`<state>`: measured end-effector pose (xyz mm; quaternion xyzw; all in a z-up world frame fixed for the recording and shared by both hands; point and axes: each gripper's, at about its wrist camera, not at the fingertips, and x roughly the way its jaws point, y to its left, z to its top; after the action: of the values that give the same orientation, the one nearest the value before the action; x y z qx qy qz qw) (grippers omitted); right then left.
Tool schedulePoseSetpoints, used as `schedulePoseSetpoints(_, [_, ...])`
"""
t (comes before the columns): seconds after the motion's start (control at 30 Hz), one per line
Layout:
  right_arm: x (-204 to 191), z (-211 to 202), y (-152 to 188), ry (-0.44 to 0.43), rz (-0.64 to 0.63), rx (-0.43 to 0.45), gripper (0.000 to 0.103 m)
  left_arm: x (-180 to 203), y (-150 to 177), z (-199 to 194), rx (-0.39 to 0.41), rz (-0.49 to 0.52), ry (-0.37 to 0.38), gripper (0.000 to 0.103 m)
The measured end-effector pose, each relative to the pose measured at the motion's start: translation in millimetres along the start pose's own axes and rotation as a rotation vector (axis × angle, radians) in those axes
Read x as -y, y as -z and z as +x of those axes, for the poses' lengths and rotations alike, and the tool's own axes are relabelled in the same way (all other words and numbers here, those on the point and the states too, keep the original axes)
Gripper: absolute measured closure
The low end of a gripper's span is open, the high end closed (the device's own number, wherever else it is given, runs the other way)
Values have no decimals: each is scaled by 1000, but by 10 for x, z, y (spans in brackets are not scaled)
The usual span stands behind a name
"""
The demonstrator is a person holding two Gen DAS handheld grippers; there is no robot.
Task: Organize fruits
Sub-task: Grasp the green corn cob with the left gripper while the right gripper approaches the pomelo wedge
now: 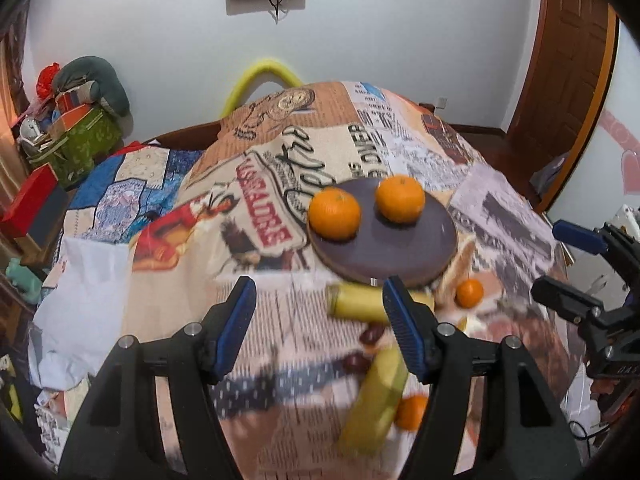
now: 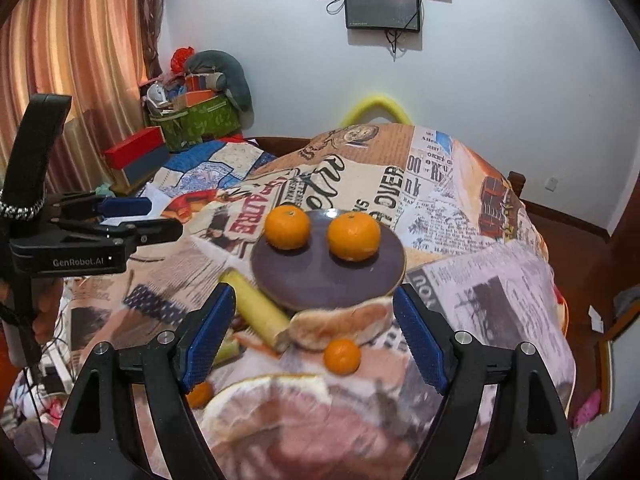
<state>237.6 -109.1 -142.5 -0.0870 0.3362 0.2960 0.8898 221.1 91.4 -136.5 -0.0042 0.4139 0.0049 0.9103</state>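
A round dark plate lies on the printed cloth with two oranges on it, a left orange and a right orange. A small orange lies in front of the plate, another small orange nearer. Two bananas and dark dates lie below the plate; one banana shows in the right wrist view. My left gripper is open and empty above the cloth. My right gripper is open and empty, above the small orange.
A pomelo wedge and a big pomelo piece lie near the right gripper. A green box and red boxes stand on the far left. The cloth drops off at the table's edges.
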Motion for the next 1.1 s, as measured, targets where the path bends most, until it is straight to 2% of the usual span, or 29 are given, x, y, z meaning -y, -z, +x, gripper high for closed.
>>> schedulePoseSetpoints(0.27, [-172,-68,355,12,-7,-42,24,71,505,-37,-58,-2,30,37])
schedulePoseSetpoints(0.37, [-214,-32,498,17,-1,-68,19,109,671,32,-87,4,39,37])
schedulePoseSetpoints(0.57, [-341,196,820,-16,-9,-176,18,139,927,182,-142,-8,72,38])
schedulePoseSetpoints(0.77, [-464,405,958,-33,-15,-232,18,127,1099,312,-169,-22,101,38])
schedulePoseSetpoints(0.93, [-519,537,1005,-18,-26,-257,18,169,1146,396,-168,-16,119,46])
schedulePoseSetpoints(1.0, [-527,543,1005,-5,-34,-243,18,201,1141,405,-161,-9,128,57])
schedulePoseSetpoints(1.1, [-499,529,998,3,-33,-239,19,248,1128,412,-158,-3,129,59])
